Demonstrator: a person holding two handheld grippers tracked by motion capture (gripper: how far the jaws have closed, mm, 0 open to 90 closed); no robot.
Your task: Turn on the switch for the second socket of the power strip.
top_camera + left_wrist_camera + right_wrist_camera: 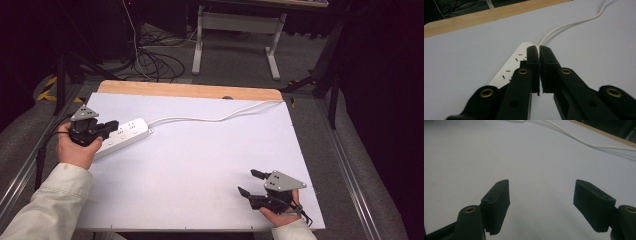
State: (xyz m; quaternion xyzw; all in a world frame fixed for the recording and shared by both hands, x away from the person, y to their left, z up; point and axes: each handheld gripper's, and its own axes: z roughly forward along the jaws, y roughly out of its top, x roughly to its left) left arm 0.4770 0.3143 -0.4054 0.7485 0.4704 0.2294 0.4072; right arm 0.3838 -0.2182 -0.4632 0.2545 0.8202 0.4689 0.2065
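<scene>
Power strip point(123, 135), white, lies directly beneath the closed fingers point(533, 67) of the left gripper point(111, 126); right gripper point(250, 182) is open, holding nothing. Likely rigid, light, smooth-cased: grasp across its narrow sides, clear of the trailing cable point(215, 118).

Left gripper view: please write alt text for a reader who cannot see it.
Two black jaws of the left gripper stand shut, nothing between them, above a white power strip on a pale table. The strip's white cable curves away to the upper right, and a wooden edge runs along the table's far side.
</scene>
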